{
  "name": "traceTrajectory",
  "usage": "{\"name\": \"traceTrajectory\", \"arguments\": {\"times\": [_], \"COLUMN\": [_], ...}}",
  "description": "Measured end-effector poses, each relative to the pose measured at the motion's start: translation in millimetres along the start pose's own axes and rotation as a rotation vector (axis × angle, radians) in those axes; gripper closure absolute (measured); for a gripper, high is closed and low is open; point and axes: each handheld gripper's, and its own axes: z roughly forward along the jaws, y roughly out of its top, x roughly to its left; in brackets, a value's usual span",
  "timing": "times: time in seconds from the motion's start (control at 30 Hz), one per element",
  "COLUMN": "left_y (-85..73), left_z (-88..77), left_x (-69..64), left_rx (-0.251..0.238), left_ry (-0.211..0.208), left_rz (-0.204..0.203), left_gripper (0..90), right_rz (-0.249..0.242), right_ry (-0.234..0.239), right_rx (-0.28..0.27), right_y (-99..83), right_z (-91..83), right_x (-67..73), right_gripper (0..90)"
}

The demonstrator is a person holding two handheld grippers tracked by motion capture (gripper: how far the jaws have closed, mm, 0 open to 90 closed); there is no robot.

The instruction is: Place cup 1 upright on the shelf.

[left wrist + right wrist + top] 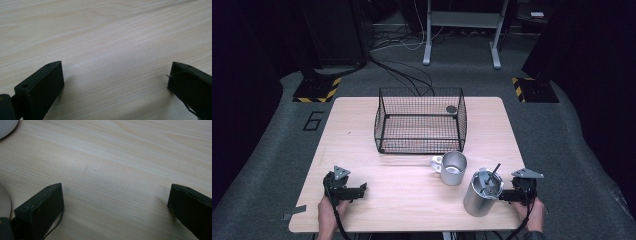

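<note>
At the near edge of the desk (402, 200) both grippers rest low on the wood, each held by a hand coming in from below. The left gripper (357, 190) sits near the near-left corner, its jaws wide apart over bare wood grain in the left gripper view, with nothing between them. The right gripper (504, 196) sits near the near-right corner, its jaws likewise spread and empty, and it points toward the steel canister (481, 194) that stands upright just beside it, close to the near edge. A dark rod (494, 171) leans out of the canister's open top. A little farther in, toward the middle of the desk, stands a metal mug (453, 168) with its handle turned to the left, apart from the canister. Beyond the mug, toward the far edge, is the black wire basket (384, 120), with a small dark round thing (451, 109) at its far-right corner; whether that lies inside or behind I cannot tell.

Nothing is held yet, so this looks like the start, with the reach not begun. The likely next move is for the right gripper to close in on the canister, which calls for a level approach and jaws kept wide enough to span its round wall without knocking it toward the mug.
</note>
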Motion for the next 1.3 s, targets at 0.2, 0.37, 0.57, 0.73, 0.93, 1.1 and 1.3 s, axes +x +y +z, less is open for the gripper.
{"name": "traceTrajectory", "arguments": {"times": [0.2,0.37,0.57,0.73,0.93,1.1,1.3], "left_y": [2.5,4.1,5.3,5.3,5.3,5.4,5.7], "left_z": [2.5,3.6,5.3,5.4,5.2,4.8,4.3], "left_x": [1.4,2.5,2.7,2.6,2.6,3.3,3.5], "left_rx": [0.000,0.005,-0.001,-0.003,-0.002,0.005,0.012], "left_ry": [-0.014,-0.026,-0.024,-0.022,-0.022,-0.024,-0.027], "left_rz": [0.017,0.027,0.027,0.029,0.032,0.041,0.041], "left_gripper": [0.1,0.1,0.1,0.2,0.3,0.3,0.3], "right_rz": [-0.004,-0.010,0.001,0.013,0.011,0.029,0.024], "right_ry": [-0.001,-0.006,-0.015,-0.026,-0.035,-0.037,-0.008], "right_rx": [-0.001,0.004,0.000,-0.001,0.014,0.019,-0.035], "right_y": [-0.1,-0.4,0.0,-0.3,0.2,2.0,10.3], "right_z": [0.1,-0.4,0.4,0.2,-0.7,-3.3,-24.1], "right_x": [-0.3,-0.4,1.0,2.3,2.7,3.9,6.7], "right_gripper": [0.0,0.0,0.0,0.0,0.0,0.0,0.1]}}
